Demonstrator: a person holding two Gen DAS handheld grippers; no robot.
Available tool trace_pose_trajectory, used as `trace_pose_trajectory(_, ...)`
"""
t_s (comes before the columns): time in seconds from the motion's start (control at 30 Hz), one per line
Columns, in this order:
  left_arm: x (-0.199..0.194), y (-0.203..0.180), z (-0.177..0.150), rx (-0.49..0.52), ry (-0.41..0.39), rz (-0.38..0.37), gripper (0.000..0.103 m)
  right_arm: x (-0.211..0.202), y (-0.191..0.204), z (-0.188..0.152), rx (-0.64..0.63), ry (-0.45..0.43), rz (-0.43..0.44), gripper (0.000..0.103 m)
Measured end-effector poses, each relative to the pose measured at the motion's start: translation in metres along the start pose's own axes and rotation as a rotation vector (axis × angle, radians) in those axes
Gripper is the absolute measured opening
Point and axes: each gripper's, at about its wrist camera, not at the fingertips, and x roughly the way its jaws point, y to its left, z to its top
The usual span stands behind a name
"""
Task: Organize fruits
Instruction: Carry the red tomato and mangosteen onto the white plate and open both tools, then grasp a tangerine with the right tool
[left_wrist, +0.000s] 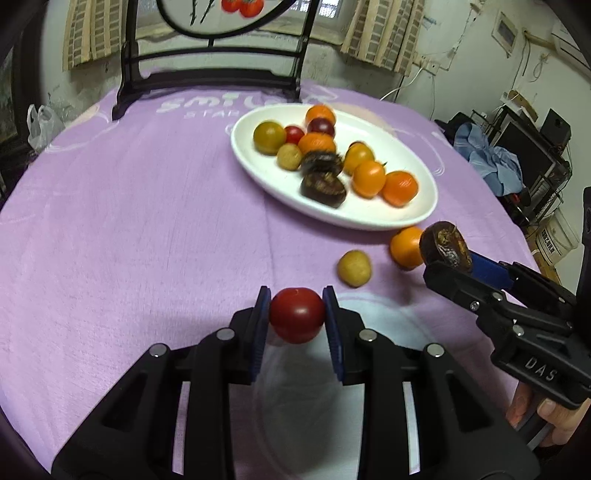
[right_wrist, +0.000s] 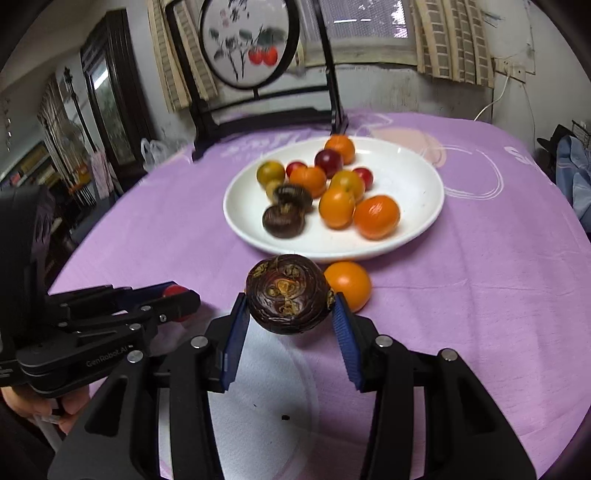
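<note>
You have three dark water chestnuts (right_wrist: 289, 293), five orange fruits (right_wrist: 376, 217), four red tomatoes (left_wrist: 297, 314), one white plate (right_wrist: 413, 177).

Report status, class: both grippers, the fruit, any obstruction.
Left gripper shut on red tomato. Right gripper shut on water chestnut. White plate ahead, unobstructed; orange fruit and yellow fruit loose on cloth.

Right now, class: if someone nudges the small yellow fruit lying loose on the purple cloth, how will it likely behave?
The small yellow fruit looks round and smooth, so it would probably roll. The fuzzy purple cloth may slow it. It likely weighs little, being smaller than the orange fruit nearby.
</note>
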Motion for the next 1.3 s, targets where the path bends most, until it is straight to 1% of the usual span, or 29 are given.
trace_pose_trajectory(0.13, -0.014, -0.017, 0.01, 0.042, -0.044, -0.009, 0.029, -0.012, -0.004, 0.011, 0.012, -0.054, 0.013, 0.046)
trace_pose_trajectory(0.2, -0.015, -0.027, 0.02, 0.081, -0.051, 0.011, 0.029, -0.014, -0.006, 0.017, 0.009, -0.062, 0.013, 0.046)
trace_pose_trajectory(0.3, -0.01, -0.035, 0.04, 0.097, -0.052, 0.02, 0.029, -0.012, -0.012, 0.028, -0.002, -0.068, -0.01, 0.046)
trace_pose_trajectory(0.43, 0.006, -0.036, 0.067, 0.091, -0.067, 0.059, 0.029, 0.002, -0.021, 0.044, -0.019, -0.065, -0.041, 0.046)
trace_pose_trajectory(0.5, 0.016, -0.031, 0.076, 0.076, -0.063, 0.07, 0.029, 0.013, -0.025, 0.05, -0.028, -0.054, -0.062, 0.046)
trace_pose_trajectory(0.6, 0.036, -0.025, 0.089, 0.063, -0.045, 0.105, 0.029, 0.026, -0.032, 0.06, -0.038, -0.048, -0.09, 0.046)
trace_pose_trajectory(0.73, 0.055, -0.016, 0.1, 0.05, -0.037, 0.136, 0.029, 0.046, -0.047, 0.077, -0.026, -0.035, -0.118, 0.046)
trace_pose_trajectory(0.87, 0.07, -0.011, 0.105, 0.034, -0.022, 0.143, 0.029, 0.068, -0.058, 0.085, -0.007, -0.003, -0.13, 0.047)
trace_pose_trajectory(0.9, 0.072, -0.01, 0.106, 0.028, -0.021, 0.144, 0.03, 0.072, -0.06, 0.086, 0.006, 0.004, -0.134, 0.048)
trace_pose_trajectory(0.93, 0.074, -0.009, 0.107, 0.021, -0.021, 0.147, 0.031, 0.076, -0.064, 0.086, 0.024, 0.011, -0.13, 0.056)
trace_pose_trajectory(0.97, 0.075, -0.007, 0.108, 0.006, -0.022, 0.142, 0.039, 0.077, -0.066, 0.086, 0.041, 0.007, -0.128, 0.059)
trace_pose_trajectory(1.0, 0.075, -0.007, 0.109, -0.002, -0.026, 0.141, 0.044, 0.075, -0.068, 0.085, 0.055, -0.006, -0.133, 0.063)
trace_pose_trajectory(1.03, 0.072, -0.006, 0.108, -0.009, -0.042, 0.147, 0.05, 0.072, -0.069, 0.084, 0.061, -0.018, -0.134, 0.063)
trace_pose_trajectory(1.2, 0.058, -0.009, 0.105, 0.01, -0.068, 0.151, 0.051, 0.057, -0.067, 0.074, 0.054, -0.021, -0.117, 0.063)
trace_pose_trajectory(1.3, 0.046, -0.013, 0.098, 0.018, -0.079, 0.151, 0.057, 0.047, -0.067, 0.065, 0.062, -0.011, -0.103, 0.063)
